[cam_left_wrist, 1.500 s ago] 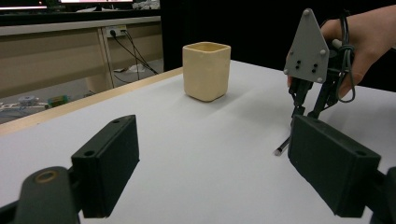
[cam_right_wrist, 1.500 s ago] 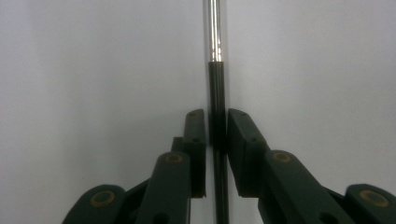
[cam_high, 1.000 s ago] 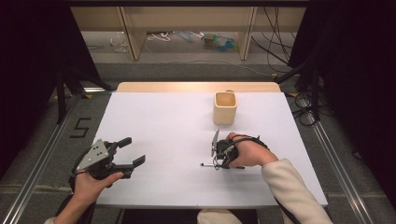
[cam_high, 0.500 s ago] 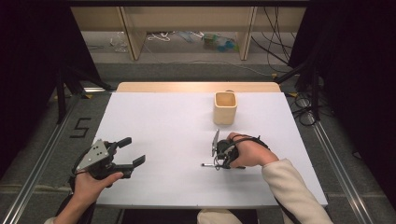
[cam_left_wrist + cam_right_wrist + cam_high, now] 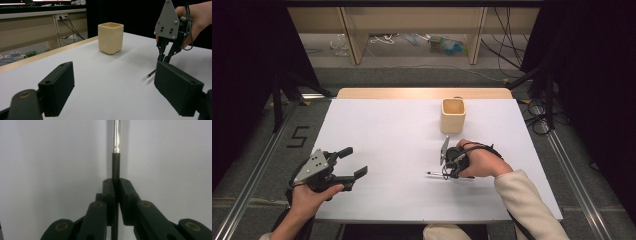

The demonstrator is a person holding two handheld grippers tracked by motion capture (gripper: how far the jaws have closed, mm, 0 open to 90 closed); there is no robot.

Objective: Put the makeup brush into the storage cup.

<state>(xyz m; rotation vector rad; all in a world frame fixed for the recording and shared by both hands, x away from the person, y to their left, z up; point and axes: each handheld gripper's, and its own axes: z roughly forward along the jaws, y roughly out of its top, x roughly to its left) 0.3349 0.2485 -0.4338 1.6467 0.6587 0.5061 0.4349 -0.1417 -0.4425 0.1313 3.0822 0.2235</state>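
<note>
The right gripper (image 5: 447,171) tips down onto the white table (image 5: 382,130), near its right front part, its jaws pinched tight on a thin pen (image 5: 115,152), part black, part shiny metal, lying flat. The left gripper (image 5: 352,162) waits wide open with nothing in it, near the front left corner. A smooth, square cream cup (image 5: 453,115) stands near the back edge.

Behind the white table (image 5: 377,130), a wooden bench (image 5: 362,30), probably, stands over cable-strewn grey floor (image 5: 412,75).
</note>
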